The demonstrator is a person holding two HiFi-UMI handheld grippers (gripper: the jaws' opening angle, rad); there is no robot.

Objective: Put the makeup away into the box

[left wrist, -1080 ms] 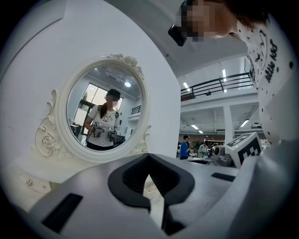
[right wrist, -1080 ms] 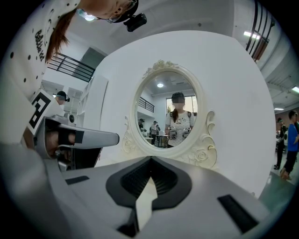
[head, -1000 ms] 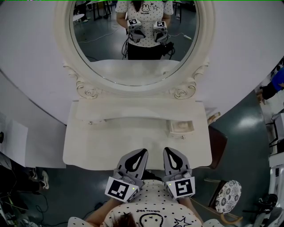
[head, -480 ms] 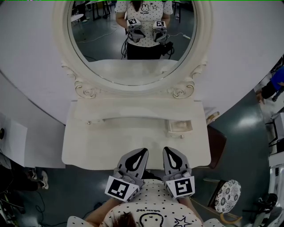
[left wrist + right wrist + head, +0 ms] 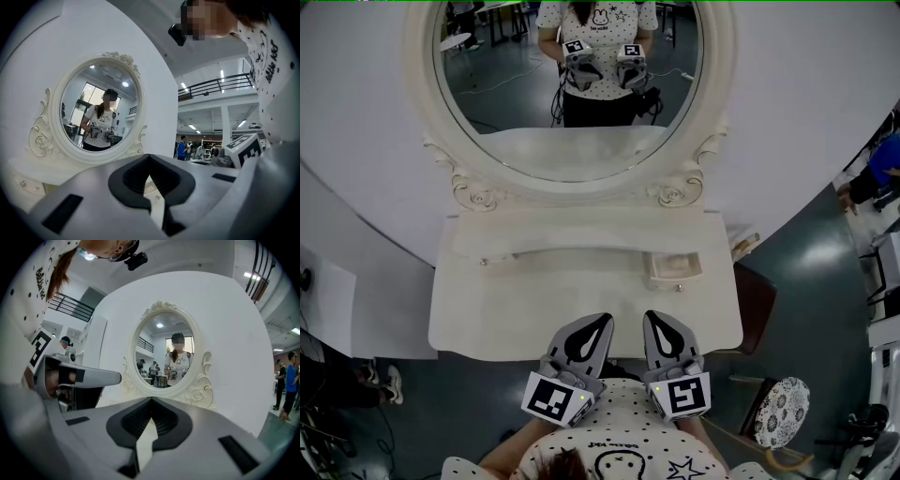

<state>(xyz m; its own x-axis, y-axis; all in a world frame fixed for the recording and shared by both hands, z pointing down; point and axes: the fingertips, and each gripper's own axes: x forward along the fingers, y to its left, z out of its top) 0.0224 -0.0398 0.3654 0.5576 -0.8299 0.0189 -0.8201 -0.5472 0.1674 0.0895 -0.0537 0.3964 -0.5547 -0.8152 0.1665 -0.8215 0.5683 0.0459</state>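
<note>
Your left gripper (image 5: pixel 596 323) and right gripper (image 5: pixel 658 319) sit side by side at the bench's (image 5: pixel 487 309) near edge, fingers closed and empty, facing the mirror (image 5: pixel 572 141).

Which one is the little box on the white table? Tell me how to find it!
Find the big oval mirror on the white dressing table. Follow its frame down to the carved flower at the lower right; just below it sits the little box. It is the only part pulled out and open on top; the left side shows just small knobs.
</note>
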